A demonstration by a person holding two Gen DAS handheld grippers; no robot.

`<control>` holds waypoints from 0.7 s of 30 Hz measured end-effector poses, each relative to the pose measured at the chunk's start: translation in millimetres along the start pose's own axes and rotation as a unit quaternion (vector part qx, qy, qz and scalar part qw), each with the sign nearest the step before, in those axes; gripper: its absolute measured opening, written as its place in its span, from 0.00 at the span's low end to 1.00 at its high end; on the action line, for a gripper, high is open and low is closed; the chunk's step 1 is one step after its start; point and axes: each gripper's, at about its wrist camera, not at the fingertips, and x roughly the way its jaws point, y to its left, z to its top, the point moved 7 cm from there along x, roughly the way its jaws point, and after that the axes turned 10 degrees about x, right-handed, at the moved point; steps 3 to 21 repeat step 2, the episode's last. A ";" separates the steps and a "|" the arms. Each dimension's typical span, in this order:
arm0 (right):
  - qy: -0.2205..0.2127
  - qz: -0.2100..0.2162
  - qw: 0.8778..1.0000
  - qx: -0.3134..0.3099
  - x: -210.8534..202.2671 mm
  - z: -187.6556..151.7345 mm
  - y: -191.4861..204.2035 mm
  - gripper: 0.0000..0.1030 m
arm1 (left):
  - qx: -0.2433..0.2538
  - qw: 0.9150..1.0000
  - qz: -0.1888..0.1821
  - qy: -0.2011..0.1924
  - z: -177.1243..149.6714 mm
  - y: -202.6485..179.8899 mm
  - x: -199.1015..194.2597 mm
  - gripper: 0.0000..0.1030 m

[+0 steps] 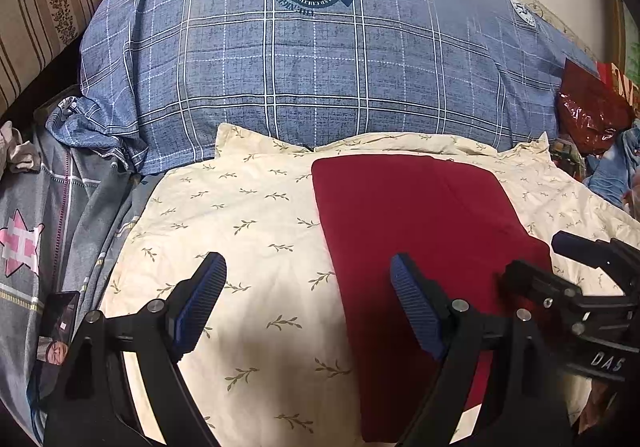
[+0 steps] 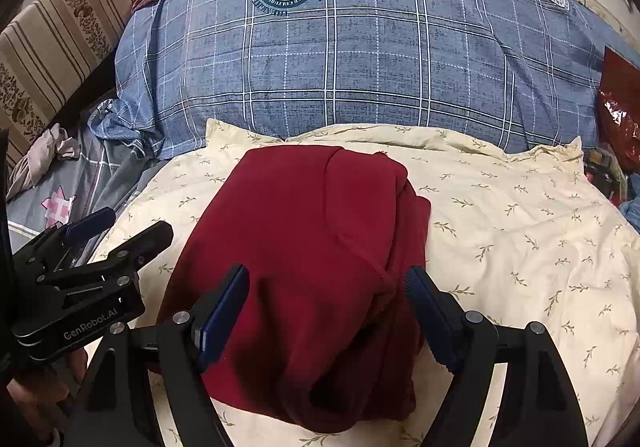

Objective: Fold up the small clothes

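Observation:
A dark red garment (image 1: 420,231) lies folded into a long rectangle on a cream leaf-print pillow (image 1: 248,215). In the right wrist view the garment (image 2: 304,247) shows stacked layers with a bulging fold at its near end. My left gripper (image 1: 308,279) is open and empty, hovering over the pillow at the garment's left edge. My right gripper (image 2: 326,295) is open, its fingers straddling the garment's near end just above it. The right gripper also shows in the left wrist view (image 1: 576,267), and the left gripper in the right wrist view (image 2: 120,235).
A big blue plaid duvet (image 1: 312,59) is piled behind the pillow. A grey sheet with a pink star (image 1: 24,243) and a phone (image 1: 60,323) lie at left. A striped sofa (image 1: 36,7) stands far left. A shiny red bag (image 1: 588,111) sits at right.

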 end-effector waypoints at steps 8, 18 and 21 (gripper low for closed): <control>-0.002 0.000 1.000 0.004 -1.6 4.7 -5.8 0.79 | -0.004 1.000 -0.001 0.008 -1.2 3.2 2.4 0.82; -0.002 0.000 1.000 0.004 -1.6 4.7 -5.8 0.79 | -0.004 1.000 -0.001 0.008 -1.2 3.2 2.4 0.82; -0.002 0.000 1.000 0.004 -1.6 4.7 -5.8 0.79 | -0.004 1.000 -0.001 0.008 -1.2 3.2 2.4 0.82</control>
